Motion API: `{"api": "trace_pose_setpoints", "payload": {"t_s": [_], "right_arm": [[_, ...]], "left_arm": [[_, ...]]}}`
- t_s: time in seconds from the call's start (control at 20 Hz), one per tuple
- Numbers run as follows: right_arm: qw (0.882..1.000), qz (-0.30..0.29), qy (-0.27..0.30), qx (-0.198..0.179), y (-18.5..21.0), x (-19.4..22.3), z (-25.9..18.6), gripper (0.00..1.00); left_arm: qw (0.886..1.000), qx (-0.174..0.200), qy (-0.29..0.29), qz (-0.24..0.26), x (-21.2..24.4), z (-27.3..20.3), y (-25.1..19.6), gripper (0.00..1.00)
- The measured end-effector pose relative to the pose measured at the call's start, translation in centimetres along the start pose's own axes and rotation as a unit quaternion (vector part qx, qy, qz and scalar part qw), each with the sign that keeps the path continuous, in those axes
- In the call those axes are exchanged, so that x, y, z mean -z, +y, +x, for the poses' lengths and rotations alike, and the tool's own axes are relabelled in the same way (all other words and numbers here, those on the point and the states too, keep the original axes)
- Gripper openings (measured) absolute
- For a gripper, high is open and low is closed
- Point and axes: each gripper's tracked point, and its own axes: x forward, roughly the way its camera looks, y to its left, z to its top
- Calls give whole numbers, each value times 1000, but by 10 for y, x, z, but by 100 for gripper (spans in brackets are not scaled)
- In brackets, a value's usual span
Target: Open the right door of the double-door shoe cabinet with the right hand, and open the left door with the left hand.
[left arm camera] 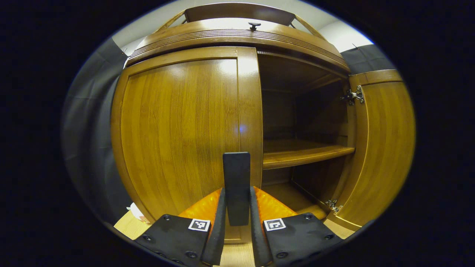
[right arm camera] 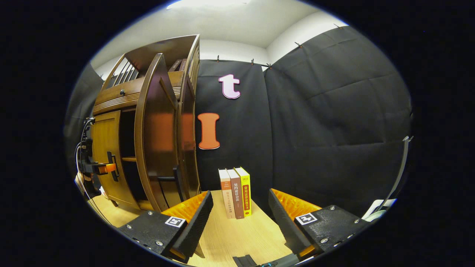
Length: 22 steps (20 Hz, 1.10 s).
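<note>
The wooden shoe cabinet point(left arm camera: 237, 33) stands close in the left gripper view. Its left door point(left arm camera: 178, 129) looks closed. My left gripper point(left arm camera: 236, 193) is shut on that door's dark upright handle point(left arm camera: 236, 167), one finger on each side. The right door point(left arm camera: 382, 148) is swung wide, baring a shelf point(left arm camera: 304, 154) inside. In the right gripper view the open right door point(right arm camera: 156, 137) shows nearly edge-on, its handle point(right arm camera: 178, 181) facing me. My right gripper point(right arm camera: 239, 222) stands open over the tabletop, apart from the door and holding nothing. The left gripper point(right arm camera: 100, 168) shows far left at the left door point(right arm camera: 105, 159).
Three upright books point(right arm camera: 235, 193) stand on the light wooden tabletop point(right arm camera: 237, 237) against the black cloth wall, just right of the cabinet. A small knob point(left arm camera: 254, 26) sits on the drawer above the doors. A white object point(right arm camera: 378, 209) lies at the far right edge.
</note>
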Motion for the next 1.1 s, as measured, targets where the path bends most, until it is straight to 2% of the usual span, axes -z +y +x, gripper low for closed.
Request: {"api": "trace_pose_setpoints", "payload": {"t_s": [0.15, 0.3, 0.35, 1.1], "right_arm": [[1000, 0, 2, -1, 2, 1, -6, 92], [1000, -1, 1, 0, 3, 0, -11, 92], [1000, 0, 0, -1, 4, -1, -12, 92], [1000, -2, -12, -14, 23, -11, -36, 92]], "left_arm": [[1000, 6, 2, -3, 1, -2, -1, 29], [1000, 12, -1, -16, 3, -10, 2, 31], [1000, 11, 1, -21, 1, -14, 0, 27], [998, 66, 6, 8, 3, -103, 20, 26]]}}
